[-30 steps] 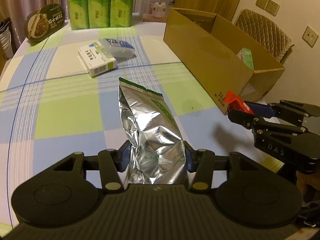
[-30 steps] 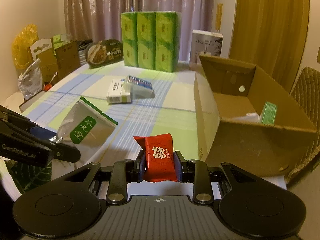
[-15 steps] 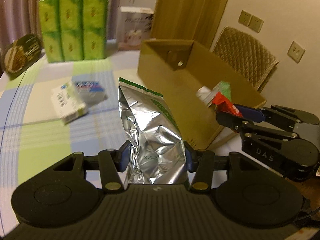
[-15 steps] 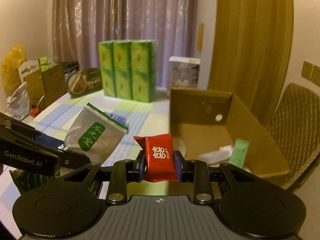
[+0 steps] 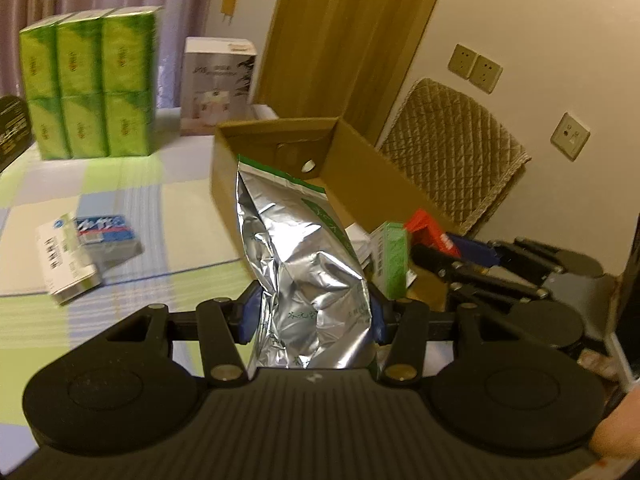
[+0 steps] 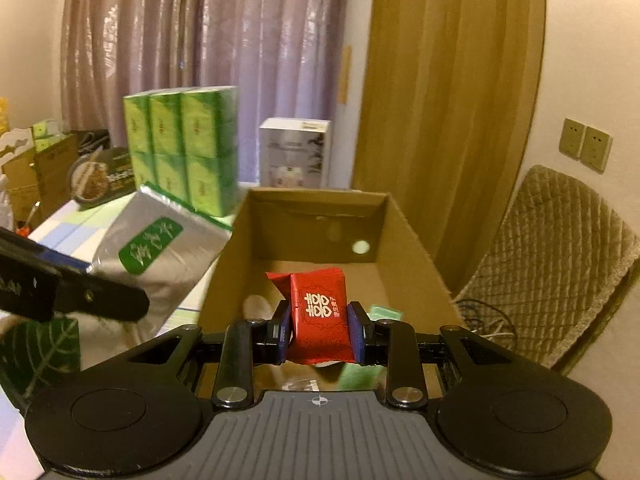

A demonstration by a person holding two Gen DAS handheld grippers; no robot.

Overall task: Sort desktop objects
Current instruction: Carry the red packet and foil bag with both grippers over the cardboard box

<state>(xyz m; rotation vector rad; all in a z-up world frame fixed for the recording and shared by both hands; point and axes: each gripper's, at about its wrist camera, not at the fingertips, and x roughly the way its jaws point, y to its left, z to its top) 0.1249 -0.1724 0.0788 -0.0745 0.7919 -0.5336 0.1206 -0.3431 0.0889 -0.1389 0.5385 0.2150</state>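
Note:
My left gripper (image 5: 310, 316) is shut on a silver foil pouch (image 5: 304, 264) with a green label, held upright beside the near left wall of the open cardboard box (image 5: 276, 132). My right gripper (image 6: 319, 326) is shut on a red candy packet (image 6: 320, 312) and holds it above the inside of the box (image 6: 396, 220). The pouch also shows at the left of the right wrist view (image 6: 160, 248), and the red packet at the right of the left wrist view (image 5: 430, 230). A green carton (image 5: 394, 264) stands inside the box.
A white medicine box (image 5: 66, 264) and a blue-labelled pack (image 5: 106, 236) lie on the checked tablecloth (image 5: 120, 184). Green tissue packs (image 5: 90, 88) and a white appliance box (image 5: 216, 84) stand at the back. A quilted chair (image 6: 560, 264) stands to the right of the box.
Both grippers have lifted and moved right toward the box with their loads. The right gripper now hangs over the box's inside; the left has come up beside its wall.

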